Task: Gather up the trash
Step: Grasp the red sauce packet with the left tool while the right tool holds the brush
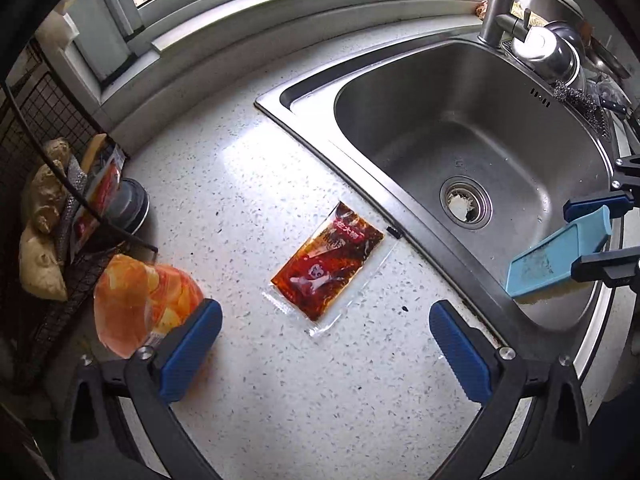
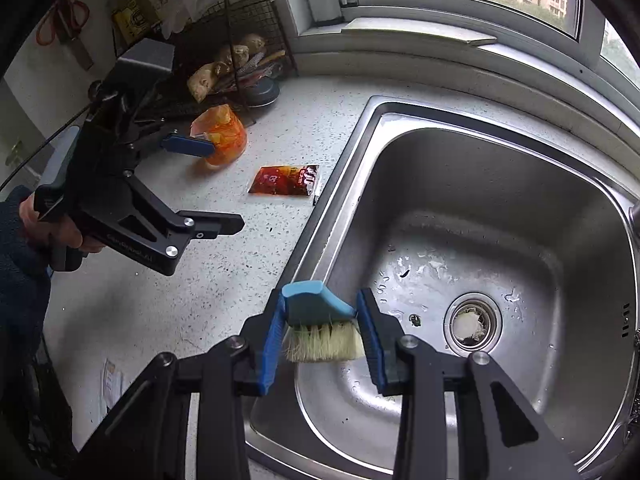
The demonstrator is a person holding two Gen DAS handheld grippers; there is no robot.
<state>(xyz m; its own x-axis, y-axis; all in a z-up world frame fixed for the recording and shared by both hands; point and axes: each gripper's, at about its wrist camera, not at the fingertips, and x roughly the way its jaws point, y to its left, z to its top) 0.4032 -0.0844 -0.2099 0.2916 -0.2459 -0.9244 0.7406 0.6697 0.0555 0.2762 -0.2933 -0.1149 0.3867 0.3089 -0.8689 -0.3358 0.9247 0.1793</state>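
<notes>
Reaching for trash: left gripper (image 1: 325,354) spread wide, hovering over the sauce packet (image 1: 329,261) lying flat on the counter (image 1: 248,176) beside the sink (image 1: 472,128). Right gripper (image 2: 322,338) clamped on a brush (image 2: 318,320). Next, probably: lower, pinch the packet's edge.

The right gripper (image 2: 322,332) clamps a blue-backed scrubbing brush (image 2: 318,322) over the steel sink's (image 2: 480,184) edge — bristles down. On the speckled counter (image 2: 224,280), a red sauce packet (image 2: 285,180) lies flat beside the sink — the left gripper (image 2: 216,184) spread wide nearby.
</notes>
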